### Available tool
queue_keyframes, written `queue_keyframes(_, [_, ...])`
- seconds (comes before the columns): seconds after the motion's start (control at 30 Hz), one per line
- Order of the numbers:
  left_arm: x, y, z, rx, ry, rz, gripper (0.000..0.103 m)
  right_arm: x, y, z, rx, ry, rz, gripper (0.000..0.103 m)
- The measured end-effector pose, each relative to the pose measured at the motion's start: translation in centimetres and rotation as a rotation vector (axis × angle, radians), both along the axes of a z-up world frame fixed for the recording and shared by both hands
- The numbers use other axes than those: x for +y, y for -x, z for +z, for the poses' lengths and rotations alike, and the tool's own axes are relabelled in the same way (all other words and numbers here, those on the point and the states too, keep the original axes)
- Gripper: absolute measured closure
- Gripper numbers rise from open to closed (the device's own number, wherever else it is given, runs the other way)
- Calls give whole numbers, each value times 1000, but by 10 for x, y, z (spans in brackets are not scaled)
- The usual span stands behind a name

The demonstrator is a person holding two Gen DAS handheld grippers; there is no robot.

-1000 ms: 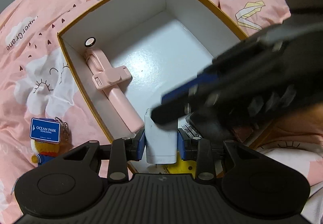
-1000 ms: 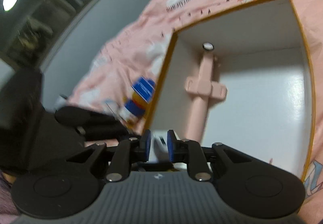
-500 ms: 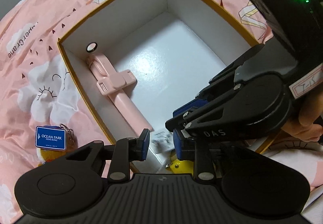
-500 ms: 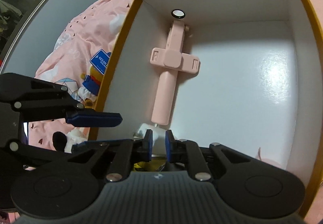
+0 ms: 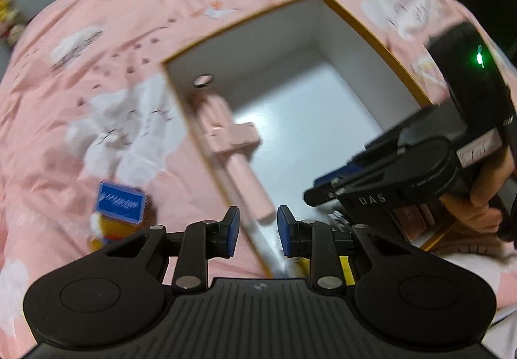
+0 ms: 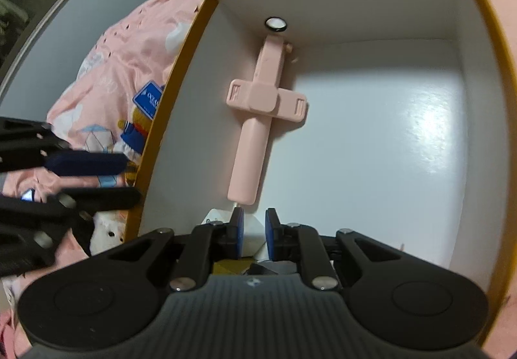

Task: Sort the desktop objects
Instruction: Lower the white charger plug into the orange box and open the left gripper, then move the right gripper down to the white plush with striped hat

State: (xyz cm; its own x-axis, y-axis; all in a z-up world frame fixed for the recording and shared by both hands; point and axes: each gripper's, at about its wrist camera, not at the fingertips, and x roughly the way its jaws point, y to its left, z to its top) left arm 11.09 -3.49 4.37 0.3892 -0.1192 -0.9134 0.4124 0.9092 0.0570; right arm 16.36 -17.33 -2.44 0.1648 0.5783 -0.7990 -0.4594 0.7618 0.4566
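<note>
Here, white charger (image 6: 253,234) between right gripper (image 6: 253,234) pads.

Dim, left view motion-blurred, glare on box floor (image 6: 429,123), fisheye edges

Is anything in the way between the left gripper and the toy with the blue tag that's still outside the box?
Nothing visible blocks it. The left gripper is open and empty, over the box wall. The toy with the blue tag lies on the pink blanket to its left, outside the box, with only bare blanket between.
</note>
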Motion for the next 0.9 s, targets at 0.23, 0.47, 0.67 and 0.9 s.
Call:
queue_keyframes(0.23, [33, 11, 1, -14, 96, 142, 73, 25, -21, 0, 68, 8, 78, 87])
queue_keyframes(0.47, [60, 24, -5, -17, 178, 224, 73, 48, -41, -15, 182, 86, 139, 87])
queue_keyframes(0.67, [75, 29, -16, 0, 216, 264, 73, 65, -42, -24, 263, 44, 184, 87])
queue_keyframes(0.9, [83, 34, -20, -9, 266, 266, 73, 50, -44, -7, 195, 99, 140, 87])
